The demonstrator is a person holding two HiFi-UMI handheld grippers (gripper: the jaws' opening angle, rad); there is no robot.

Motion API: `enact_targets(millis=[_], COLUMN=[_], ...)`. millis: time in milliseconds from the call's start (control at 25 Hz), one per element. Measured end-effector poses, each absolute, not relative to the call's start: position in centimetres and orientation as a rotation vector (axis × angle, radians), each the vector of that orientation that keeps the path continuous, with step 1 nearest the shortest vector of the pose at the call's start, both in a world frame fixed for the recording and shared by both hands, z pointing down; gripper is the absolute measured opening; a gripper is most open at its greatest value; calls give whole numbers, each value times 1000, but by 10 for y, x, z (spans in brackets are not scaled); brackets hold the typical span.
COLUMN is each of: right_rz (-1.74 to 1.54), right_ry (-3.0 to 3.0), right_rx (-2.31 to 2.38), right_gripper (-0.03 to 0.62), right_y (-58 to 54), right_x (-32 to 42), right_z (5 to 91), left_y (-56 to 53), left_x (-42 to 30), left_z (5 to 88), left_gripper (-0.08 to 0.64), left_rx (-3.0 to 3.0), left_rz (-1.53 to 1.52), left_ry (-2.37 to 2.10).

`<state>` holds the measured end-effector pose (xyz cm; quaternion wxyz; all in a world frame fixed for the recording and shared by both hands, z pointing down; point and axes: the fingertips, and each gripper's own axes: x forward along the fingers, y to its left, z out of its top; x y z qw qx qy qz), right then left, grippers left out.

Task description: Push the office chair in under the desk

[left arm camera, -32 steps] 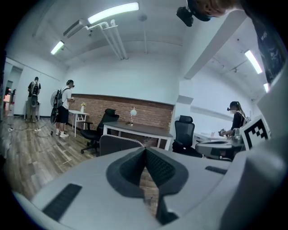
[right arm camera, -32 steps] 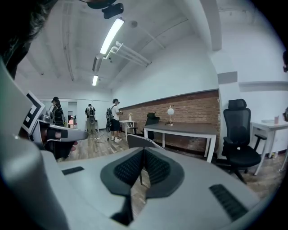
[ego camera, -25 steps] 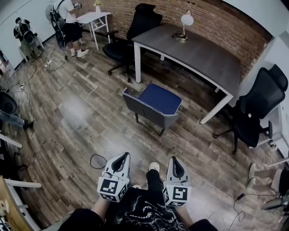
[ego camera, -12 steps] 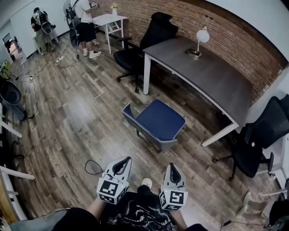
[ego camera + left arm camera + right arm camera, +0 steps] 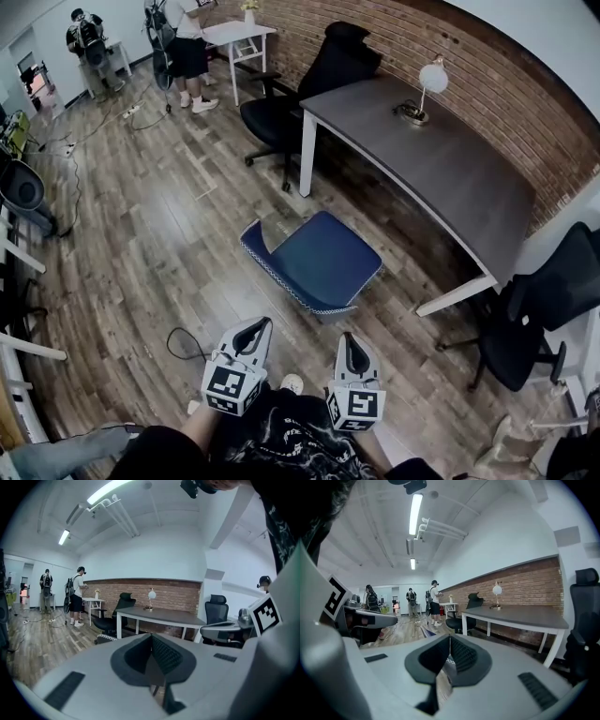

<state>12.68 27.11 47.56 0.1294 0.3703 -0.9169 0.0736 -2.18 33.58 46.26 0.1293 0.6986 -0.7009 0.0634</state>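
From the head view, the long grey desk [image 5: 450, 169] runs along the brick wall [image 5: 469, 52], with a white lamp [image 5: 429, 86] near its far end. The blue-seated chair [image 5: 319, 262] stands on the wood floor [image 5: 141, 216] just off the desk's long open side, clear of the top and not tucked under it. One black office chair [image 5: 314, 84] sits at the desk's far end, and another black office chair [image 5: 534, 314] stands by its near end. The left gripper [image 5: 255, 328] and right gripper [image 5: 352, 343] are held side by side on the near side of the blue-seated chair from the desk, apart from it, both pointing toward it. Beyond the desk's far end there is a small white table [image 5: 239, 33] with a person [image 5: 187, 42] standing beside it.

In the left gripper view, the jaws are pressed together with nothing between them. Past them the desk [image 5: 161, 616] stretches across with the lamp [image 5: 151, 594] on it and the black office chair [image 5: 115, 613] at its left end.

In the right gripper view, these jaws are also closed and empty. The desk [image 5: 520, 616] runs off to the right. A sliver of the blue-seated chair [image 5: 426, 631] shows on the floor to the desk's left, just above the gripper's body.
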Motion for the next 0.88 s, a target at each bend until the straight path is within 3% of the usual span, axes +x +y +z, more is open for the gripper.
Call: enact_targets(millis=[880], right_rz=[344], right_ry=[-2544], right_rx=[1058], right_gripper=[8], right_y=[196], right_x=[38], right_z=[502], left_y=[240], left_x=[-113], left_z=[501], left_gripper=[9], left_rx=[2176], left_rz=[448], left_ry=[-1805])
